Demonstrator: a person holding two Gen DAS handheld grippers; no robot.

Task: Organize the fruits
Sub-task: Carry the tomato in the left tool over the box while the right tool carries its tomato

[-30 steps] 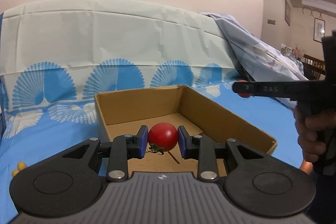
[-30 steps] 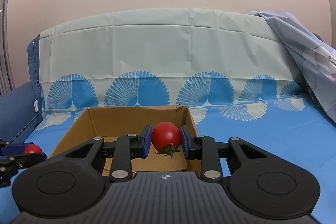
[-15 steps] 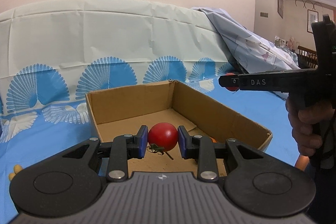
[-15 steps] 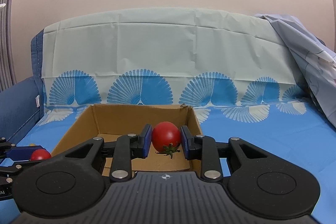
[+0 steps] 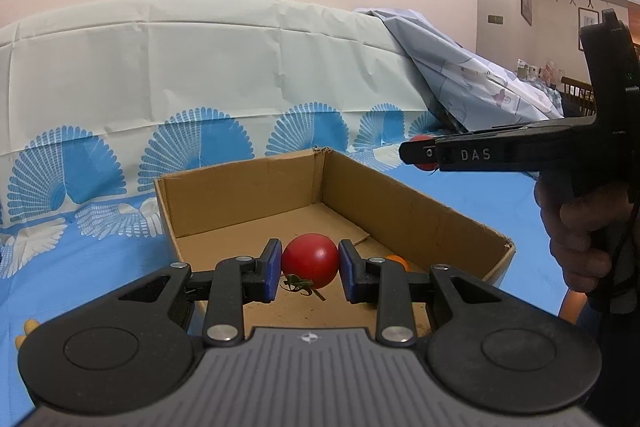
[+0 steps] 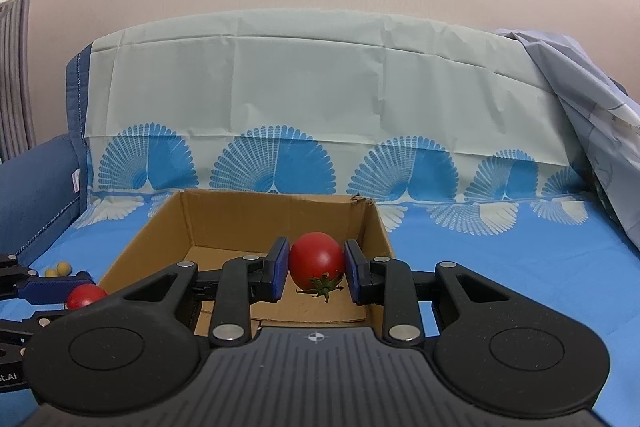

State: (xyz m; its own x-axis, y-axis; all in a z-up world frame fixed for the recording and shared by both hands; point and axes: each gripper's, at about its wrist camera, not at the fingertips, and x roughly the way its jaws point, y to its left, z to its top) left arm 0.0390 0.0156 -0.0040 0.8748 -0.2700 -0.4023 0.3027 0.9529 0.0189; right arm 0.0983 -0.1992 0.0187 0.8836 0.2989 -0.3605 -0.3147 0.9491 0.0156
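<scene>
Left wrist view: left hand-held gripper [image 5: 309,269] clamps a tomato [image 5: 310,259] over the box [image 5: 404,203]; right hand-held gripper [image 6: 316,269] grips another tomato [image 6: 316,259].

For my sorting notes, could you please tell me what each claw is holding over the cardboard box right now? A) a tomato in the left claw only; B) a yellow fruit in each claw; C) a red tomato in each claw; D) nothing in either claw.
C: the left claw is shut on a red tomato, and the right claw on another tomato, both above the cardboard box.
</scene>
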